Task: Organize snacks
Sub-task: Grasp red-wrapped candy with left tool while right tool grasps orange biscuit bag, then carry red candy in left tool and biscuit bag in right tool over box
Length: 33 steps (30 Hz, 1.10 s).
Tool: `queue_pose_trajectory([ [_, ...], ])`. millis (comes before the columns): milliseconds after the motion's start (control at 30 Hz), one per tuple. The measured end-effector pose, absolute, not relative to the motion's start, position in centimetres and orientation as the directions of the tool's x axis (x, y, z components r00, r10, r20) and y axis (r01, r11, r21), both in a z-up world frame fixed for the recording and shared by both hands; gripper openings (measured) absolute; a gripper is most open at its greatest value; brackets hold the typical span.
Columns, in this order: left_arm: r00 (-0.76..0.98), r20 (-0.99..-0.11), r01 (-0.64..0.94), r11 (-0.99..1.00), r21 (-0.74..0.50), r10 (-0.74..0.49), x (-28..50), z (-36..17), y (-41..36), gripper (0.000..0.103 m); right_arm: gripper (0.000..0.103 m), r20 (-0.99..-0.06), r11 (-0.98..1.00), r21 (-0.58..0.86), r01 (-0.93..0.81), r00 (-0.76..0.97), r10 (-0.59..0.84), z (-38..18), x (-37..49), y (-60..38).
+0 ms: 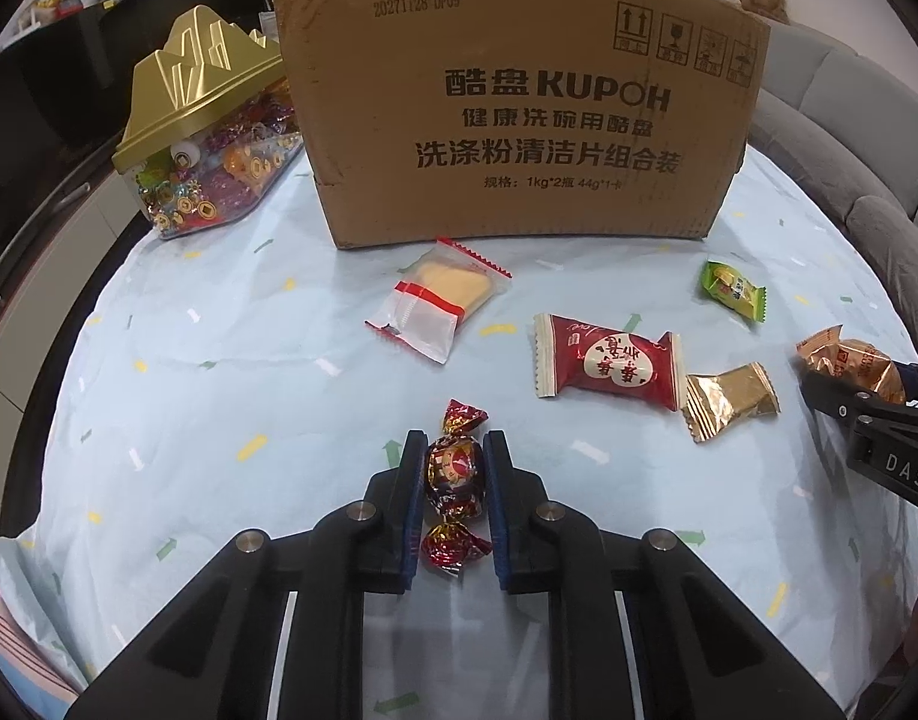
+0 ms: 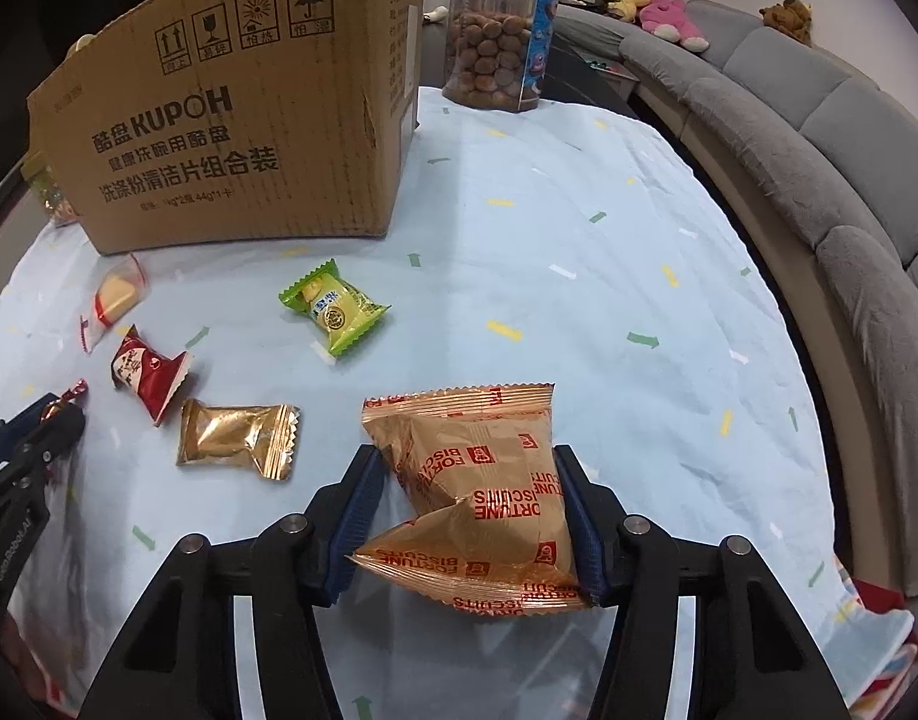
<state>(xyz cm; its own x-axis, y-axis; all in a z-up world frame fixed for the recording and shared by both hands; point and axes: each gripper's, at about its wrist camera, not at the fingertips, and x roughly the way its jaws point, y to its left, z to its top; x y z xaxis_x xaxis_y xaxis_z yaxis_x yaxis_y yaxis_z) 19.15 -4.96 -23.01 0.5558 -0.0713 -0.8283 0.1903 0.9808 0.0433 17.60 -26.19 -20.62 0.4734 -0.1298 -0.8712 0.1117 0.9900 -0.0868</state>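
Observation:
My left gripper (image 1: 455,450) is shut on a red and gold twist-wrapped candy (image 1: 454,468) just above the pale blue cloth. My right gripper (image 2: 466,468) is shut on a bronze Fortune Biscuits packet (image 2: 477,480); that packet also shows in the left wrist view (image 1: 849,363). On the cloth lie a clear packet with a yellow cake (image 1: 438,300), a red packet (image 1: 609,363), a gold packet (image 1: 729,399) and a green packet (image 1: 734,289). A cardboard box (image 1: 519,108) stands behind them.
A gold-lidded clear candy container (image 1: 210,138) stands left of the box. A clear jar of brown balls (image 2: 500,39) stands right of the box. A grey sofa (image 2: 819,138) curves along the right side. The table's cloth (image 2: 579,228) reaches its edges.

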Motion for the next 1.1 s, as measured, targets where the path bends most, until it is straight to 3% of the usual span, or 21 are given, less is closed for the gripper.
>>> queue_pose_trajectory([
  [1100,0.629,-0.772,0.175,0.984,0.030,-0.088,18.7,-16.1,-4.1,0.019,0.057,-0.808,0.996,-0.041,0.085,0.584,-0.083,-13.4,16.5,-24.4],
])
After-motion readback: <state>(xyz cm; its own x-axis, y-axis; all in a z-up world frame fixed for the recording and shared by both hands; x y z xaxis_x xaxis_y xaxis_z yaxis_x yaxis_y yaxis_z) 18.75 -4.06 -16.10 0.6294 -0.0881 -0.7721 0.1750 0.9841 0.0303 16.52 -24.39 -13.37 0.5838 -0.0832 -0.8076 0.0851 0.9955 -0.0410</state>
